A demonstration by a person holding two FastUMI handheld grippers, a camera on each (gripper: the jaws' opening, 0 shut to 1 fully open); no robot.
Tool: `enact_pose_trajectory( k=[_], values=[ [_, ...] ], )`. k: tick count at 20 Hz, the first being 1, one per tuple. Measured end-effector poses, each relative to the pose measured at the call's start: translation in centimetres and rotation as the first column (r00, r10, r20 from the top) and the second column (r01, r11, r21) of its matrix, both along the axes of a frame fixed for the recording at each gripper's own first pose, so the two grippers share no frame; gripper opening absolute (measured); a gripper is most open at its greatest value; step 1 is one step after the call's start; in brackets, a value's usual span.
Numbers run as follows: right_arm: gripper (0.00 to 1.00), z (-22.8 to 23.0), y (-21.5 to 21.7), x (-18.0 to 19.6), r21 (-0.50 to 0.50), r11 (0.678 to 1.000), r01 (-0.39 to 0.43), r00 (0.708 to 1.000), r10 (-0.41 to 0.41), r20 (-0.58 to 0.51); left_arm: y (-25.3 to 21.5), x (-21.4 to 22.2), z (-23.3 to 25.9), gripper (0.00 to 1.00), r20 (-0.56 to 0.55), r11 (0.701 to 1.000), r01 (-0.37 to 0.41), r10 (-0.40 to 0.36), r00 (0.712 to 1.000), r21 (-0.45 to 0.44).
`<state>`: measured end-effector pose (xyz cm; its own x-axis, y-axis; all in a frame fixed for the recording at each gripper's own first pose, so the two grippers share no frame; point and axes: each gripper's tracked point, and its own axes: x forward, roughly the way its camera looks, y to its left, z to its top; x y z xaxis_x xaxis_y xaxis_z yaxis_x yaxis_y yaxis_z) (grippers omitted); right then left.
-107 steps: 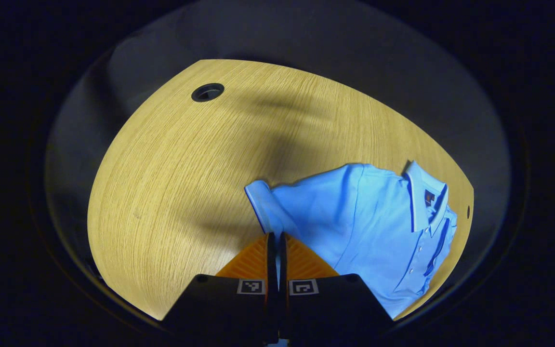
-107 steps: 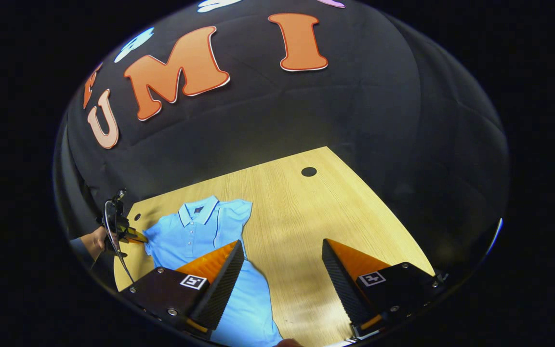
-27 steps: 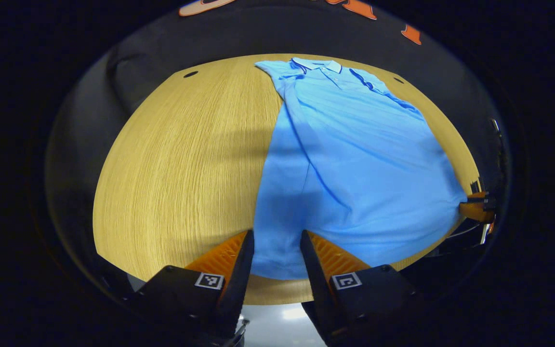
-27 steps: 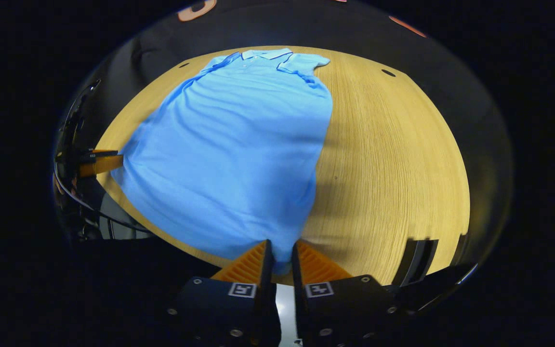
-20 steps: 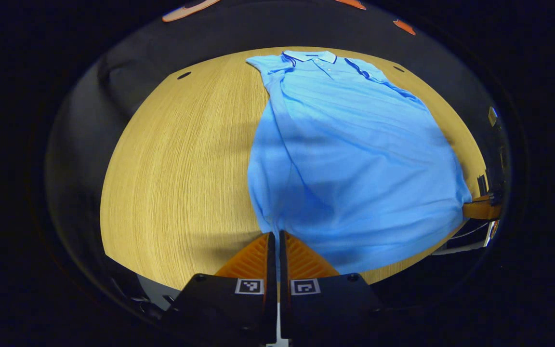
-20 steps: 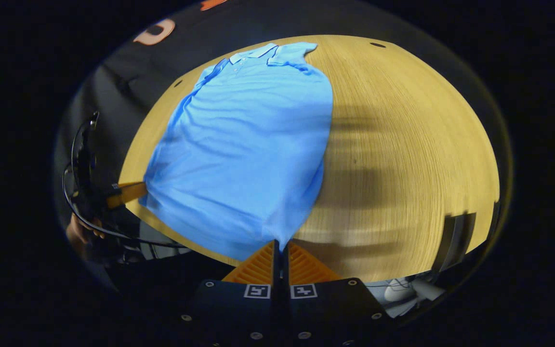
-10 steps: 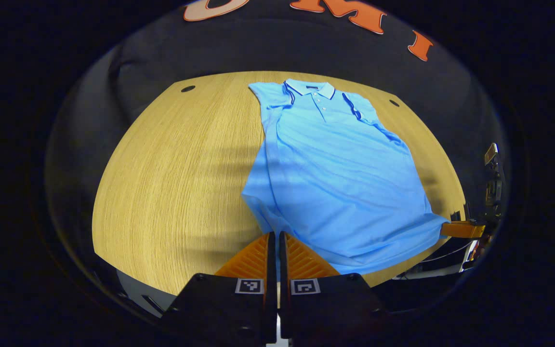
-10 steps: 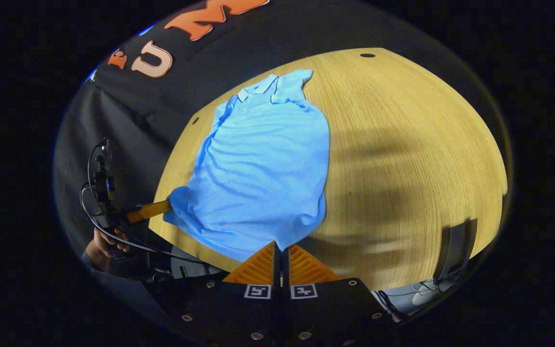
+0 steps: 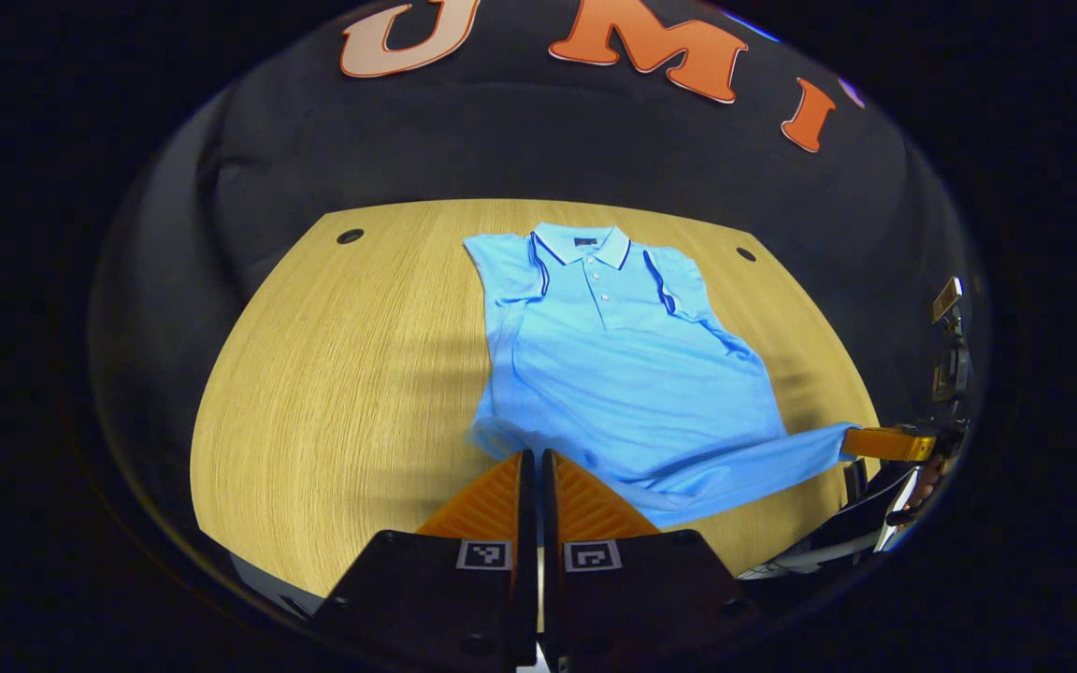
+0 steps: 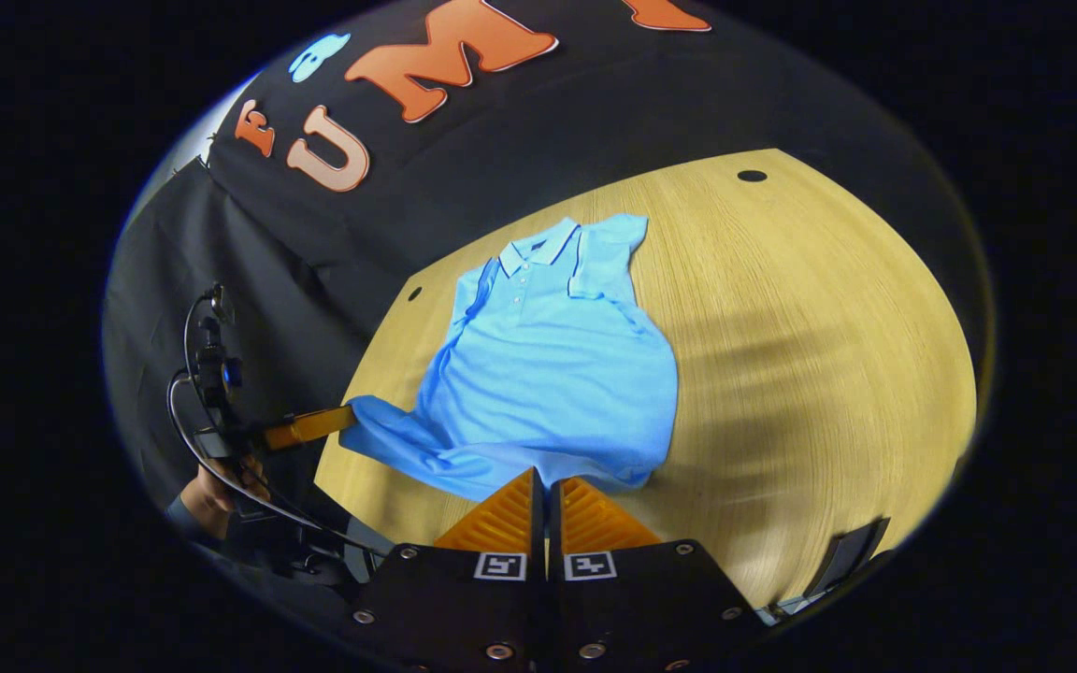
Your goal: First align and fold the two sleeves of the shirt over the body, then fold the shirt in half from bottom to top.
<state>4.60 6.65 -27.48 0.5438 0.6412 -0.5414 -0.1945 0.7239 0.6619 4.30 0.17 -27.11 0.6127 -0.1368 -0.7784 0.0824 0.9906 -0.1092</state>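
Hem corners now lifted off the table (image 9: 333, 374): I keep both grippers (image 9: 531, 458) (image 10: 542, 479) clamped on the shirt (image 9: 613, 365), sleeves folded, bottom-to-top fold underway.

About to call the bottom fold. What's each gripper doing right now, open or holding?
Left gripper: shut on the shirt, at a bottom hem corner.
Right gripper: shut on the shirt, at the other bottom hem corner.

The shirt (image 9: 627, 374) is soft, matt knit cloth, lightly creased. The desk (image 9: 342, 374) is pale wood-grain, smooth, with a faint sheen.
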Motion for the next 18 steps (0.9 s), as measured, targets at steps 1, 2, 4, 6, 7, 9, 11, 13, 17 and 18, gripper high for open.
enact_pose_trajectory(
  k=[1, 2, 4, 6, 7, 9, 11, 13, 17, 18],
  values=[
    [0.01, 0.6, -0.2, 1.0, -0.003, 1.000, 0.006, 1.000, -0.006, 0.011, 0.1, 1.0, 0.4, 0.07, 0.010, 1.000, 0.004, -0.004, 1.000, -0.002],
    [0.01, 1.2, -0.3, 1.9, 0.000, 1.000, 0.014, 1.000, -0.014, 0.023, 0.1, 2.0, 0.7, 0.07, 0.017, 1.000, 0.008, -0.007, 1.000, -0.006],
    [0.00, 1.8, -0.7, 3.7, -0.006, 1.000, 0.026, 0.999, -0.026, 0.029, 0.5, 4.0, 1.4, 0.07, 0.035, 1.000, 0.006, -0.006, 0.999, -0.018],
    [0.01, 2.2, -1.1, 5.8, -0.026, 0.999, 0.038, 0.998, -0.037, 0.044, 1.1, 5.9, 1.7, 0.07, 0.042, 1.000, 0.007, -0.006, 0.999, -0.019],
    [0.01, 2.7, -1.1, 7.0, -0.022, 0.998, 0.051, 0.998, -0.050, 0.050, 1.1, 6.9, 1.7, 0.07, 0.047, 1.000, 0.015, -0.014, 0.999, -0.016],
    [0.01, 3.5, -1.2, 9.1, -0.025, 0.997, 0.071, 0.996, -0.069, 0.060, 1.3, 8.9, 1.4, 0.07, 0.050, 0.999, 0.033, -0.033, 0.998, -0.005],
    [0.01, 4.1, -1.2, 11.4, -0.029, 0.995, 0.091, 0.994, -0.089, 0.070, 1.4, 11.1, 1.6, 0.07, 0.058, 0.999, 0.048, -0.048, 0.997, -0.003],
    [0.01, 4.4, -1.0, 13.5, -0.028, 0.994, 0.104, 0.992, -0.101, 0.072, 1.4, 13.5, 1.9, 0.07, 0.068, 0.998, 0.054, -0.053, 0.996, -0.013],
    [0.01, 4.3, 0.0, 17.4, -0.045, 0.993, 0.112, 0.991, -0.108, 0.076, 2.1, 18.9, 2.3, 0.07, 0.088, 0.998, 0.033, -0.028, 0.996, -0.056],
    [0.01, 4.4, 0.1, 18.5, -0.050, 0.992, 0.117, 0.991, -0.113, 0.079, 2.4, 20.2, 2.4, 0.07, 0.093, 0.998, 0.028, -0.023, 0.995, -0.062]
  ],
)
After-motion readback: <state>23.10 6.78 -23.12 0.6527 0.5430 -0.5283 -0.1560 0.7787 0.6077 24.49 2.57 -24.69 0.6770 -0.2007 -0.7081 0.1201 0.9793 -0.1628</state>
